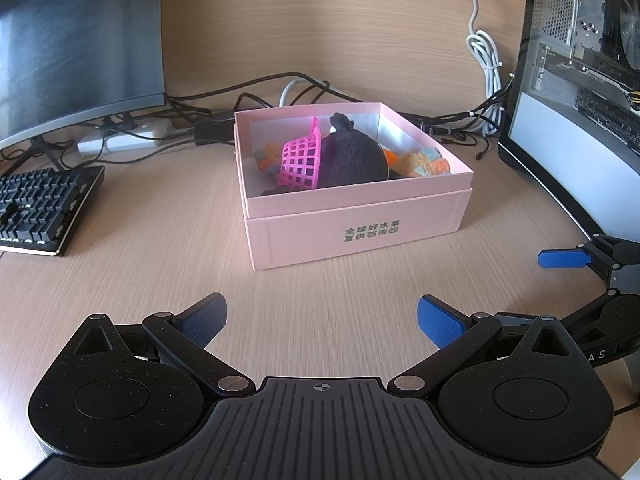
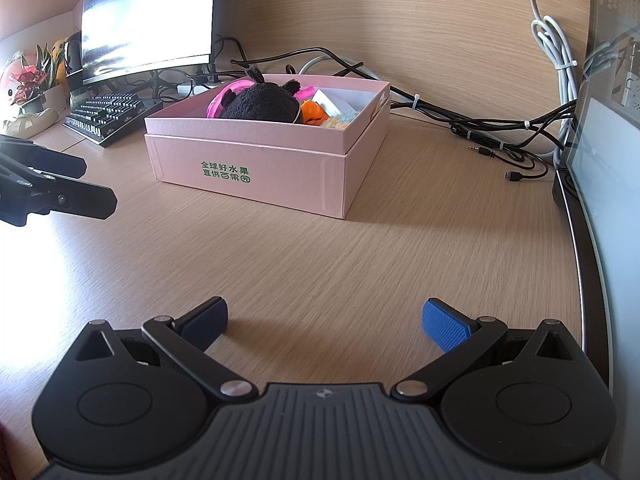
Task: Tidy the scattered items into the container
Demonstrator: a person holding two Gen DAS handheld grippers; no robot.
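Note:
A pink cardboard box (image 1: 360,232) (image 2: 256,176) with green print stands on the wooden desk. Inside it lie a black plush toy (image 1: 352,156) (image 2: 262,104), a pink mesh basket (image 1: 302,160), an orange piece (image 2: 314,114) and a pastel knitted cloth (image 1: 428,162). My left gripper (image 1: 322,320) hovers over bare desk in front of the box, open, nothing between its blue pads. My right gripper (image 2: 324,322) is likewise open and empty, nearer the box's right corner. Each gripper shows at the edge of the other's view: the right gripper (image 1: 576,260), the left gripper (image 2: 60,188).
A black keyboard (image 1: 44,208) (image 2: 112,114) and a curved monitor (image 1: 76,40) stand at the left. Black and white cables (image 2: 500,136) trail behind and right of the box. A computer case (image 1: 580,72) rises at the right edge. Potted flowers (image 2: 30,80) sit far left.

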